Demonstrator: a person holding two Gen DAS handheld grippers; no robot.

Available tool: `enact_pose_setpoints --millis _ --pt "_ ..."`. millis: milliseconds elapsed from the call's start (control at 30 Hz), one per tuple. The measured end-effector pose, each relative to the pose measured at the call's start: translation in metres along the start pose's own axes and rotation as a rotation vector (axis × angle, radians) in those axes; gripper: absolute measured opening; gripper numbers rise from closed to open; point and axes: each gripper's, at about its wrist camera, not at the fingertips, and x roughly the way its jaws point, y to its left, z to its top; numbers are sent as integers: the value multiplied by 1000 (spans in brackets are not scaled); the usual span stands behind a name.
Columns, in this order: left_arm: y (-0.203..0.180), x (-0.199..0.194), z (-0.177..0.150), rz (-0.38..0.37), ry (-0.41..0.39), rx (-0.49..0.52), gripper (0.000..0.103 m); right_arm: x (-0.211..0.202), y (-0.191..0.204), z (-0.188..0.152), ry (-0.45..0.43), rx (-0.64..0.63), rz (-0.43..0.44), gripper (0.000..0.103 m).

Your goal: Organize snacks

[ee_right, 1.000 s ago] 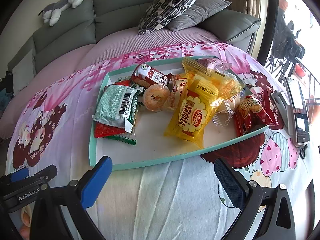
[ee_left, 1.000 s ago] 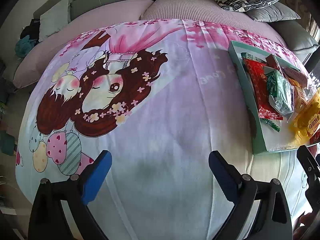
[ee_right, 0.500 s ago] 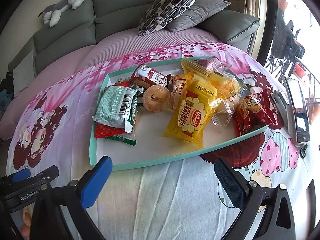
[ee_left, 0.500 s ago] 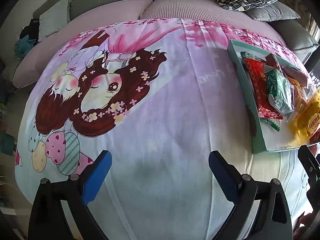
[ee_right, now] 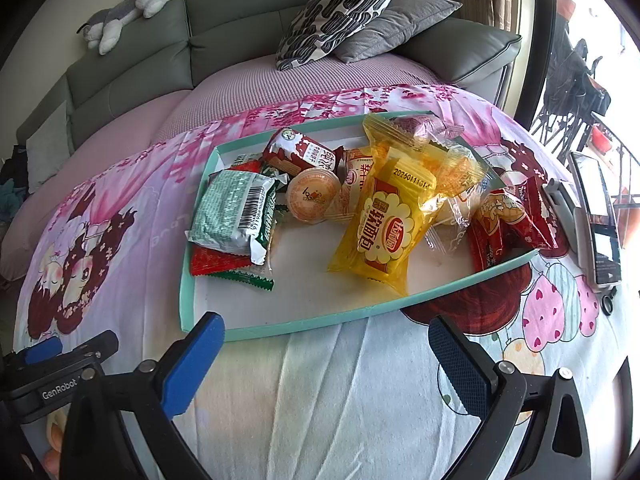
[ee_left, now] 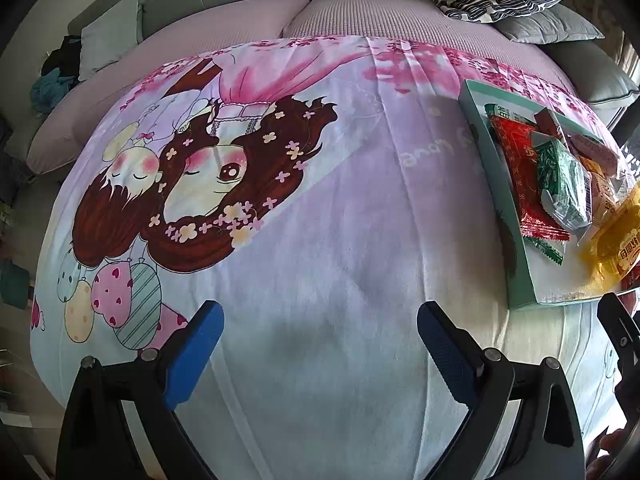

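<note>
Tray holds yellow bag, green pack, jelly cup, red packets; both grippers gape empty.

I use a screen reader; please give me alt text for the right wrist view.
A teal tray of snack packets, a yellow bread bag in the middle, sits on a cartoon-print sheet. The open right tool hovers before it, empty.
</note>
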Motion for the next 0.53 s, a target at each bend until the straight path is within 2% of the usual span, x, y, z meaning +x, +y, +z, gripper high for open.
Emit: enact_pose_setpoints --millis 533 --pt "0 -4 0 -1 -17 -13 97 0 1 -1 0 3 0 103"
